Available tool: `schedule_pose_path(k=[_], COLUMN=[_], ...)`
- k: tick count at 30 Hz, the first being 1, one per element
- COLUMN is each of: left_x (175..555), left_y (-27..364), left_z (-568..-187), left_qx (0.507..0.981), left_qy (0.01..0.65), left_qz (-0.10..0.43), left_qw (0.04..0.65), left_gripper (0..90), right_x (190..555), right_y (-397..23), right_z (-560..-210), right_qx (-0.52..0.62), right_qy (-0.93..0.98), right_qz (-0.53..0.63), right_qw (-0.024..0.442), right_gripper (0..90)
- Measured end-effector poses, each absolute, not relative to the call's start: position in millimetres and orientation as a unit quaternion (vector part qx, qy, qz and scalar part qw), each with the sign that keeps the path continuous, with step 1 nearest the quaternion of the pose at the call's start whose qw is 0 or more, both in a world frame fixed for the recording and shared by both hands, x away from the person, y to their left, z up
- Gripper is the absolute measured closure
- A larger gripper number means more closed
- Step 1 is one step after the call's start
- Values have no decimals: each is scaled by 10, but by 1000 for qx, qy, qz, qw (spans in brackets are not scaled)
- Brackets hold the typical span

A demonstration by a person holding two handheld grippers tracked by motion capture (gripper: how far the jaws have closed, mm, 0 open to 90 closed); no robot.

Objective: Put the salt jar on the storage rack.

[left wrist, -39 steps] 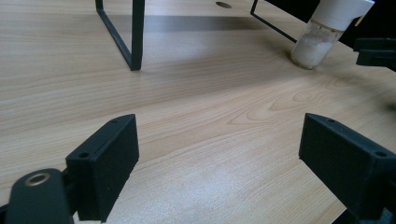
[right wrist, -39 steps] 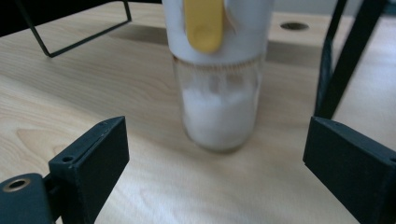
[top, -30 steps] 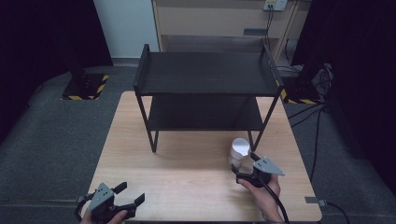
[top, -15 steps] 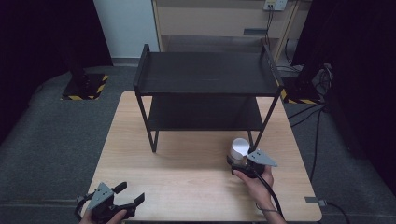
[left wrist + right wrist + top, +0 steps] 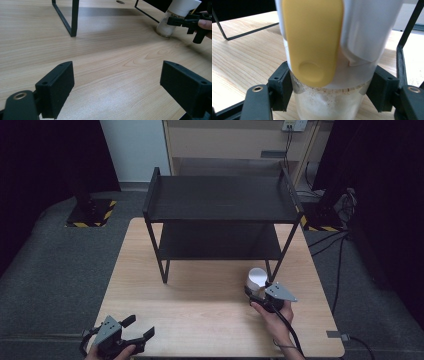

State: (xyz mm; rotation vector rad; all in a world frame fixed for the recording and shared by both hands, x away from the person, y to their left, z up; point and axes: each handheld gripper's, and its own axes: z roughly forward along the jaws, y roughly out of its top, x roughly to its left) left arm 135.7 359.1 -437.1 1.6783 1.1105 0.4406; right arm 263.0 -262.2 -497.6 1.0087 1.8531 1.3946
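**Right tool clamped on shaker; left tool idle**

Right tool [image 5: 261, 294]: jaws have just been closing and now press both sides of the shaker [image 5: 256, 280], gripping the clear body below its white cap. The right gripper view confirms pad contact left and right of the shaker [image 5: 332, 62], with a yellow flap on the cap facing the camera.

Shaker stands upright on the tabletop [image 5: 200, 305], just beside the front right leg of the black rack [image 5: 220, 205].

Left tool [image 5: 131, 333]: jaws apart, nothing between them, at the near left edge, well apart from the shaker [image 5: 172, 22].
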Motion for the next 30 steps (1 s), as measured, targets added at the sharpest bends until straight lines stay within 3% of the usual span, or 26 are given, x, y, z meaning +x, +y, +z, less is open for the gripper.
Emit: schedule_pose_path(k=[11, 30], left_x=[1360, 1355], left_y=[3590, 3581], left_z=[-4373, -4371], left_qx=[698, 698], left_qy=[462, 461], left_qz=[182, 182], left_qw=[515, 517], left_gripper=[112, 112], right_x=[2620, 2497], right_y=[-2660, -2529], right_z=[-4762, -3825], right_qx=[372, 311], right_qy=[718, 712], right_qz=[517, 566], right_qw=[281, 276], right_gripper=[313, 314])
